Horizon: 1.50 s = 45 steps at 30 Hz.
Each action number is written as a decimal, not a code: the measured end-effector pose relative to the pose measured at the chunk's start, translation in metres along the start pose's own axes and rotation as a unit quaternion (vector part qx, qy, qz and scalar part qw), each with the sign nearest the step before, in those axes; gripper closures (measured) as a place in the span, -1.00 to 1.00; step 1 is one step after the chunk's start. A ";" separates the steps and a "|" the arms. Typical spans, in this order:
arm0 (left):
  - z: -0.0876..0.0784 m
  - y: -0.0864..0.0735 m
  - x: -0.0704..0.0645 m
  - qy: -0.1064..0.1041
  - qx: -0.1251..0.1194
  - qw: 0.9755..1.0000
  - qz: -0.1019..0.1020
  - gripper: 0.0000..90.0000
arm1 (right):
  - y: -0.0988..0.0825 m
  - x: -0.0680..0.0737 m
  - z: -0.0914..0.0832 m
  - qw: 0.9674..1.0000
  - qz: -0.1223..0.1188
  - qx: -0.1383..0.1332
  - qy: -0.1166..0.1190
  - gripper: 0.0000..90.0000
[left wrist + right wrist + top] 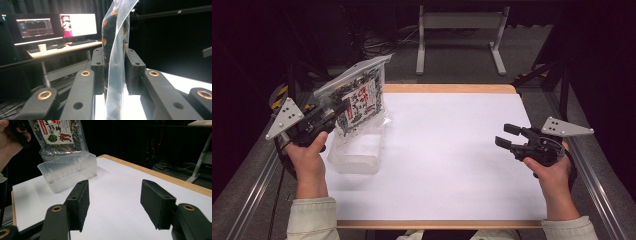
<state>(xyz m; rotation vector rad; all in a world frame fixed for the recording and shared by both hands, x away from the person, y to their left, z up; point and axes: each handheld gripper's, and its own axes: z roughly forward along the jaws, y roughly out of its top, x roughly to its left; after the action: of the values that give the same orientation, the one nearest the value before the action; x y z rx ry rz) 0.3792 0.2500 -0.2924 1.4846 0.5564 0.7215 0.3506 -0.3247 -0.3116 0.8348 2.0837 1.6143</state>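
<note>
Clamping a clear pouch (360, 97) of dried goods, the left gripper (332, 111) held it tilted just above the clear tub (357, 152), landmark on the white surface (447, 160); the right gripper (508, 135) sat well apart from the tub, fingers parted and empty. Left gripper view: fingers (98, 70) pressed the pouch (115, 60) from both sides. Right gripper view: spread fingers (81, 202), nothing between; pouch (60, 137) directly over the tub (68, 171).
</note>
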 end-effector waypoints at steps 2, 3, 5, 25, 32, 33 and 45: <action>0.001 -0.001 0.000 0.001 0.002 1.000 0.006 0.62 | 0.000 0.000 0.000 1.000 -0.001 0.000 0.002 -0.09; 0.001 -0.003 0.001 0.000 0.002 1.000 0.007 0.62 | 0.000 0.000 0.000 1.000 -0.002 0.001 0.001 -0.09; 0.001 -0.004 0.002 -0.001 0.003 1.000 0.008 0.62 | 0.000 0.000 0.001 1.000 -0.003 0.002 0.001 -0.09; 0.000 -0.029 0.021 -0.005 0.000 1.000 -0.025 0.62 | -0.003 0.003 0.006 1.000 -0.004 0.012 0.008 -0.10; 0.007 -0.042 0.025 -0.015 0.008 1.000 -0.025 0.62 | -0.004 0.004 0.008 1.000 -0.007 0.015 0.012 -0.10; 0.007 -0.042 0.025 -0.015 0.008 1.000 -0.025 0.62 | -0.004 0.004 0.008 1.000 -0.007 0.015 0.012 -0.10; 0.007 -0.056 0.027 -0.015 0.020 0.999 -0.028 0.62 | -0.004 0.004 0.008 1.000 -0.007 0.015 0.016 -0.11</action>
<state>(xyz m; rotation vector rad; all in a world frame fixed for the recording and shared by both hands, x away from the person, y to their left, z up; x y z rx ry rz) 0.4082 0.2678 -0.3453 1.5089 0.5904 0.6472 0.3519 -0.3169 -0.3173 0.8089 2.1365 1.6027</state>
